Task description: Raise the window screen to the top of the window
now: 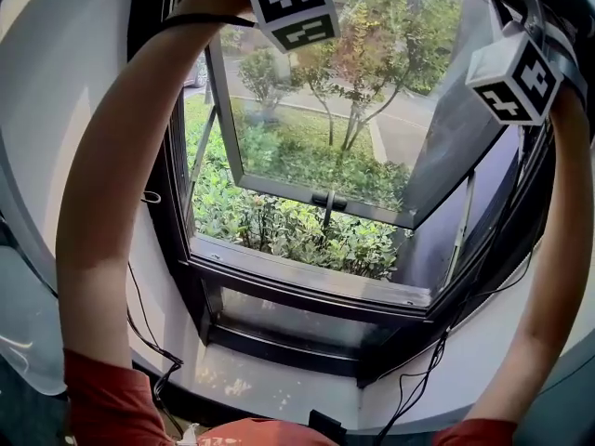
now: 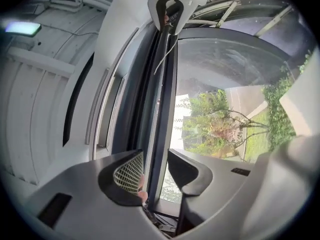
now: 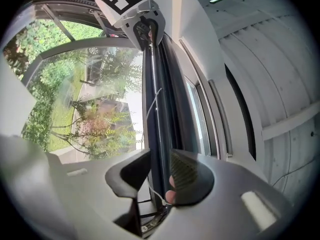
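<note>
Left forearm [image 1: 102, 203] and right forearm [image 1: 558, 277] fill the frame sides, both raised. Window frame [image 1: 307, 291] at centre, opening bare of mesh. The screen bar [image 2: 161, 114] is beyond the head view's top edge; only the gripper views show it, long axis running from left gripper [image 2: 157, 176] to right gripper [image 3: 157, 176]. Both jaws spread, straddling the bar, pads seemingly off it. Screen looks fully up. Neither hand is nearer.

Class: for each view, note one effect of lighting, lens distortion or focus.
Head view: the wide lens bows the window frame and arms; outdoors bright, sill dim. Left gripper view: black corners, a blown-out ceiling lamp, grey haze on the glass. Right gripper view: same corners; the window bar reads dark against bright trees.
</note>
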Demonstrator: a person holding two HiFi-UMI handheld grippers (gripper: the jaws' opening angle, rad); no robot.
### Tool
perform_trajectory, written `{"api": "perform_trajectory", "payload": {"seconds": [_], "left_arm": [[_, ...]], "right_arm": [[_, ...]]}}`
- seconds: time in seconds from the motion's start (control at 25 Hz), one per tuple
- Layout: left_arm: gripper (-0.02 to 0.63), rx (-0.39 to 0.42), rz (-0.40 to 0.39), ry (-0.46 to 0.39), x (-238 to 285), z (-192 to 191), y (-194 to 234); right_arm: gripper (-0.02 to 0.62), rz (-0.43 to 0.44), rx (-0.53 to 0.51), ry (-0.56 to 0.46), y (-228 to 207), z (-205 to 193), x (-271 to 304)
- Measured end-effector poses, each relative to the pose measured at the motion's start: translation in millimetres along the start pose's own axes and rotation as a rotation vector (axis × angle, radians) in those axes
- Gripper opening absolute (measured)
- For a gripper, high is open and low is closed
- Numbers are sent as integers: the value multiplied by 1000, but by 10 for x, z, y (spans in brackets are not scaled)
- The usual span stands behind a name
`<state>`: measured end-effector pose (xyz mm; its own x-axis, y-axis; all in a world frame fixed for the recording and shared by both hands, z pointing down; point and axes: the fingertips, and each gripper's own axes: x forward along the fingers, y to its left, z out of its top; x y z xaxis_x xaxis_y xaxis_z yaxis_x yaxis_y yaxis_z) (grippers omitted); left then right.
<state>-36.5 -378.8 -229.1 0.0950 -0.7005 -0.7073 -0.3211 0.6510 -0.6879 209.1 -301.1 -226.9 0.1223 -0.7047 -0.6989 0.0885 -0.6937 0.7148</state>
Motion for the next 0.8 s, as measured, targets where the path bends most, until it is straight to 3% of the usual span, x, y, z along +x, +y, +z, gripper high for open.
{"api": "perform_trajectory", "payload": {"seconds": [0.12, 0.36, 0.56, 0.72, 0.8], "left_arm": [[135, -68, -32, -6, -109, -92, -145], [135, -312, -82, -12, -374, -413, -503], [135, -427, -138, 13, -709, -658, -992], [135, -562, -189, 22, -1017, -756, -1330], [135, -587, -214, 36, -1190, -817, -1546]], "right_arm": [[123, 3, 45, -29, 94, 62, -121], [123, 20, 160, -56, 374, 122, -377], [123, 108, 271, -27, 828, 20, -571], [123, 161, 284, -2, 1245, -16, -744], [123, 190, 316, -4, 1480, -5, -859]]}}
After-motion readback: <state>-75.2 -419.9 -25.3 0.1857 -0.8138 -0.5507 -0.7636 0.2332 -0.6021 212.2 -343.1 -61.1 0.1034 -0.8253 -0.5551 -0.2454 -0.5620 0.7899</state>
